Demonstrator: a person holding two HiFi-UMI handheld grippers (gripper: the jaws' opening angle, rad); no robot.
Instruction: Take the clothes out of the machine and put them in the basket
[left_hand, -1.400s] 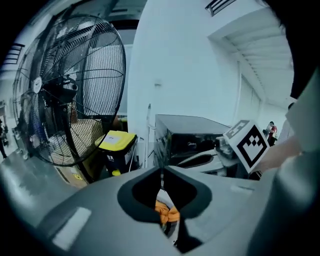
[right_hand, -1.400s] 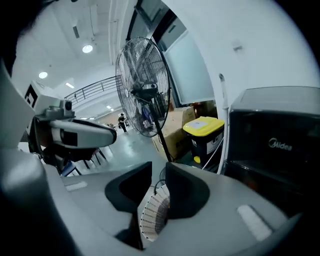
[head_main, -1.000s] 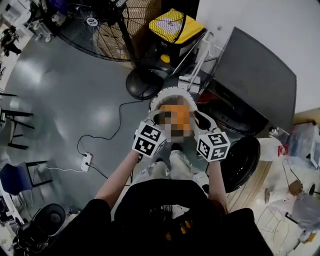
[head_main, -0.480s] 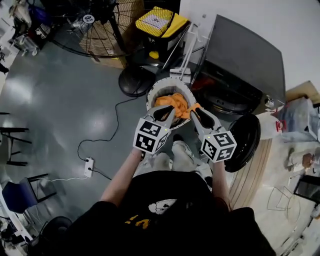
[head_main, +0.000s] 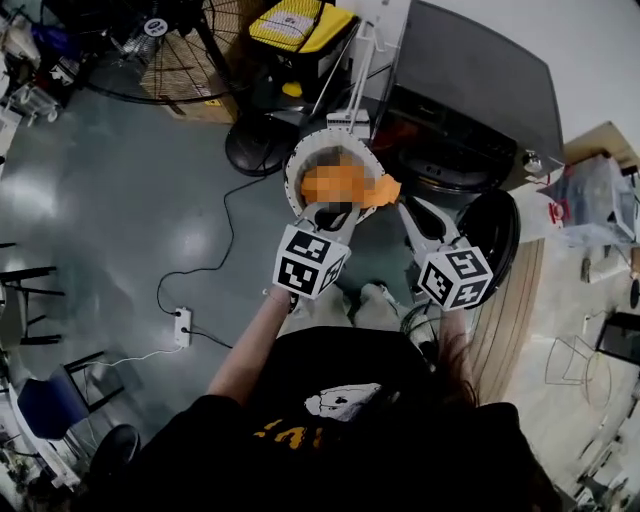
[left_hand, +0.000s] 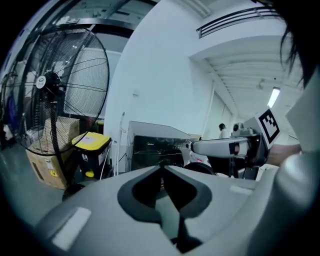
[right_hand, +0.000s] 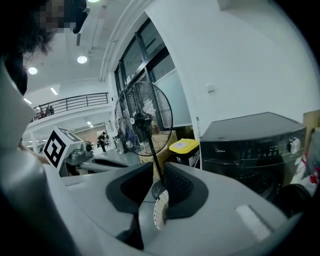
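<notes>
A white round basket (head_main: 298, 160) on the floor holds orange clothes (head_main: 382, 190), and one fold drapes over its right rim. My left gripper (head_main: 328, 210) hangs over the basket's near edge. In the left gripper view its tips (left_hand: 161, 169) meet with nothing between them. My right gripper (head_main: 408, 211) is just right of the draped fold. Its jaws (right_hand: 158, 171) are closing, a slim gap is left, and no cloth is between them. The dark washing machine (head_main: 470, 90) stands behind, its round door (head_main: 497, 232) swung open.
A big floor fan (head_main: 150, 45) with a round base (head_main: 250, 150) stands left of the basket, beside a yellow-lidded bin (head_main: 292, 25). A cable runs to a power strip (head_main: 182, 326) on the grey floor. Clutter and a wooden strip lie at the right.
Both grippers have risen and drawn back from the basket. The orange fold that was at the right gripper's tip now lies over the basket's rim.
</notes>
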